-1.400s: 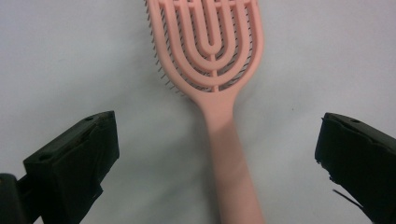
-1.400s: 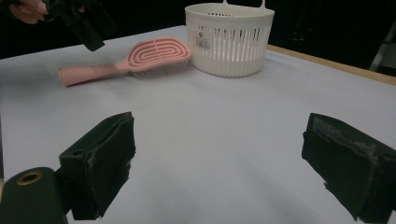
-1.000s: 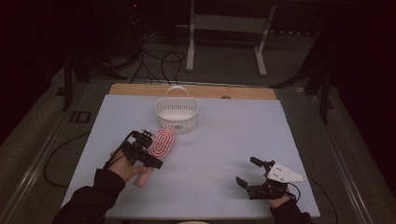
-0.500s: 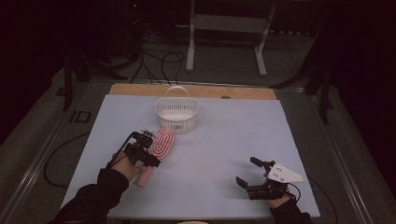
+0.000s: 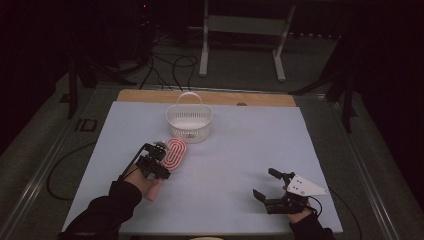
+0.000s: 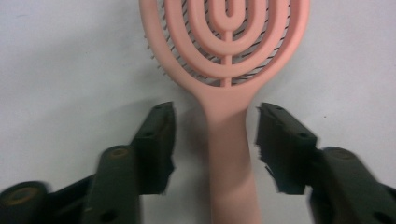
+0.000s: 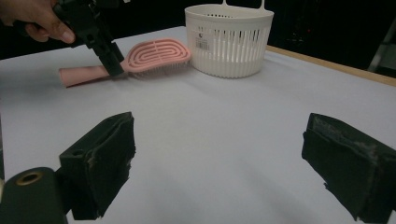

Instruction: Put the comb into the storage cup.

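Note:
A pink hairbrush (image 5: pixel 175 152) lies flat on the pale mat, its head pointing toward a white slatted basket (image 5: pixel 189 122). My left gripper (image 5: pixel 164 161) straddles the brush handle (image 6: pixel 229 158). Its jaws have just been closing, and a narrow gap still shows on each side of the handle, so the pads are not pressing it. In the right gripper view, the left gripper (image 7: pixel 109 58) reaches down onto the hairbrush (image 7: pixel 156 55) next to the basket (image 7: pixel 229 42). My right gripper (image 5: pixel 265 183) rests near the front right of the mat, open and empty (image 7: pixel 219 158).
The mat (image 5: pixel 240 150) covers the table, with a wooden strip (image 5: pixel 210 96) along its far edge. Behind the table stand a metal frame (image 5: pixel 242 30) and loose cables (image 5: pixel 170 65) on the dark floor.
The left gripper's jaws have narrowed around the brush handle. The brush, the basket and the right gripper have stayed in place.

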Action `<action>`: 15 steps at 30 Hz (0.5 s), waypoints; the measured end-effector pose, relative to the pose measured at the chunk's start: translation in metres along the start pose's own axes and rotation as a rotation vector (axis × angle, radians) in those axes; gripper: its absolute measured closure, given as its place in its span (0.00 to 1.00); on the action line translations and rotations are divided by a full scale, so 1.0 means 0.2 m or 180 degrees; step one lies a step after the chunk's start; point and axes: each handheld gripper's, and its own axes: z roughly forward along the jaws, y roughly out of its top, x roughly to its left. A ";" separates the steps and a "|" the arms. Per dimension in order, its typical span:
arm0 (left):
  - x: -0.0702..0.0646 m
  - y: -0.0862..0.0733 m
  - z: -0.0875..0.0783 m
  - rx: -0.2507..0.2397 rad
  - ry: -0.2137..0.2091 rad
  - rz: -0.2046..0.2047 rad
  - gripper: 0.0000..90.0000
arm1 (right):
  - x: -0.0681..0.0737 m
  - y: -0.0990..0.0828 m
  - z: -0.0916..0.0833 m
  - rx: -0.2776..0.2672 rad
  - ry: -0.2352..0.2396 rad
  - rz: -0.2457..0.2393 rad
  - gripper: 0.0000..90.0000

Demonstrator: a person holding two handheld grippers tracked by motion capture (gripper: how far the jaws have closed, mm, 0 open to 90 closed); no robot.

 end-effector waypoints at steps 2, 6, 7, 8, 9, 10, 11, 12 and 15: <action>0.00 0.00 0.01 0.0013 -0.0006 -0.0009 0.59 | 0.00 0.00 0.00 0.0001 -0.0002 0.0008 0.10; 0.00 -0.01 0.03 0.0003 -0.0025 -0.0025 0.64 | 0.00 0.00 0.00 -0.0005 -0.0001 -0.0001 0.10; 0.00 -0.01 0.04 0.0003 -0.0042 -0.0027 0.66 | 0.00 0.00 0.00 -0.0001 -0.0007 -0.0003 0.10; -0.01 -0.01 0.04 -0.0005 -0.0029 -0.0023 0.68 | 0.00 0.00 0.00 0.0002 -0.0006 0.0001 0.10; -0.01 -0.01 0.04 -0.0019 -0.0020 -0.0024 0.69 | 0.00 0.00 0.00 0.0003 -0.0008 0.0001 0.10; -0.01 -0.01 0.04 -0.0030 -0.0016 -0.0024 0.71 | 0.00 0.00 0.00 -0.0001 -0.0013 -0.0010 0.10; -0.01 -0.02 0.04 -0.0049 -0.0011 -0.0042 0.73 | 0.00 0.00 0.00 -0.0009 -0.0011 0.0003 0.10; -0.01 -0.02 0.04 -0.0056 -0.0009 -0.0038 0.75 | 0.00 0.00 0.00 -0.0010 -0.0012 0.0005 0.10; 0.00 -0.04 0.04 -0.0126 -0.0028 -0.0049 0.78 | 0.00 0.00 0.00 -0.0003 -0.0015 -0.0012 0.10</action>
